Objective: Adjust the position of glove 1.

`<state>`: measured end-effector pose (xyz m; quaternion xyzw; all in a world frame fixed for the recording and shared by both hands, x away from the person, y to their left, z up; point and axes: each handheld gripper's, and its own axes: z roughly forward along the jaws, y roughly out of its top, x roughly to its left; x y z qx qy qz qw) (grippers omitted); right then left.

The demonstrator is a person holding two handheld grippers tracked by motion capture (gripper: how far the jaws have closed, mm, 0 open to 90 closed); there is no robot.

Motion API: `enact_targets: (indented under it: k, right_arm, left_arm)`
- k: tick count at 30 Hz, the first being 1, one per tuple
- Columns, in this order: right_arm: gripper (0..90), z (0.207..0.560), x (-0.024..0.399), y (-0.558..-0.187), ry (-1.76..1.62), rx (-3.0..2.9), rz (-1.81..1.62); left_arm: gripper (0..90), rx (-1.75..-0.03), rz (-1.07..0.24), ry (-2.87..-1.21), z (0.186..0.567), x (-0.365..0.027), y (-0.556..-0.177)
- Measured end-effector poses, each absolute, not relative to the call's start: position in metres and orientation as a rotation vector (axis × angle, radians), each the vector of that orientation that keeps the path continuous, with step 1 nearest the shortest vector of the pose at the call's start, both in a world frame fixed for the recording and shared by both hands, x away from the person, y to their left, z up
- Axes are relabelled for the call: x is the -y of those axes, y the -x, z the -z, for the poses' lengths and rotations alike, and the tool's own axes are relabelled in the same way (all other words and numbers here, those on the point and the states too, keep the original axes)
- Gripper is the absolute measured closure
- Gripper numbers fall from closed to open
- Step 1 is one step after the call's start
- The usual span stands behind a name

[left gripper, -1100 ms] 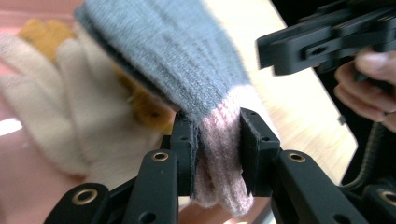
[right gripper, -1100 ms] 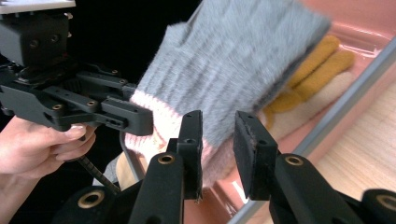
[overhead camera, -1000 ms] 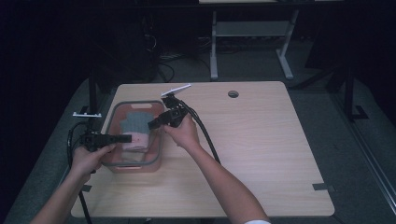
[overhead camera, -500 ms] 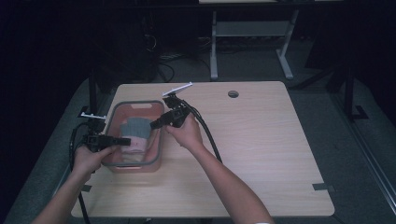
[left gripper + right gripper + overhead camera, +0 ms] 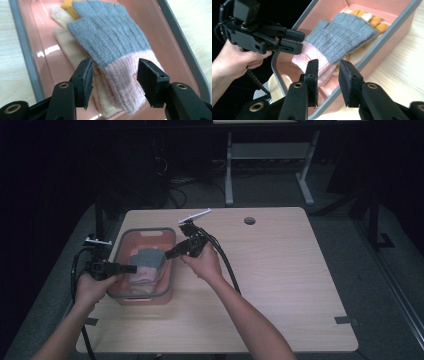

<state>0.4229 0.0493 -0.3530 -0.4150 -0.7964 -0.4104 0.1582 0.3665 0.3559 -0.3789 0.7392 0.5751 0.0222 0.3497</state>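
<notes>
Both tools hang over the pink plastic tub with a grey rim (image 5: 170,270), the left gripper (image 5: 113,75) spread wide astride the pink cuff of the grey knitted glove (image 5: 107,35) lying inside (atop cream and mustard ones), the right gripper (image 5: 328,75) parted above the tub's near edge, seemingly to assist.

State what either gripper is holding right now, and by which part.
Nothing is held. The left gripper has its jaws open on either side of the grey glove's pink cuff, not closed on it. The right gripper hangs open over the pink bin's rim.
</notes>
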Motion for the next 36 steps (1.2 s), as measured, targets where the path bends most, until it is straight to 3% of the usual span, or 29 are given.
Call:
enact_targets:
  k: [8,36]
  right_arm:
    - [62.4,0.348,-0.039,-0.422,1.195,2.304,1.173]
    - [50.3,0.344,0.012,-0.419,1.296,2.338,1.183]
  left_arm:
    - [41.2,-1.484,-0.135,-1.887,0.365,-0.357,-0.364]
    - [33.1,-1.374,-0.162,-1.850,0.344,-0.324,-0.364]
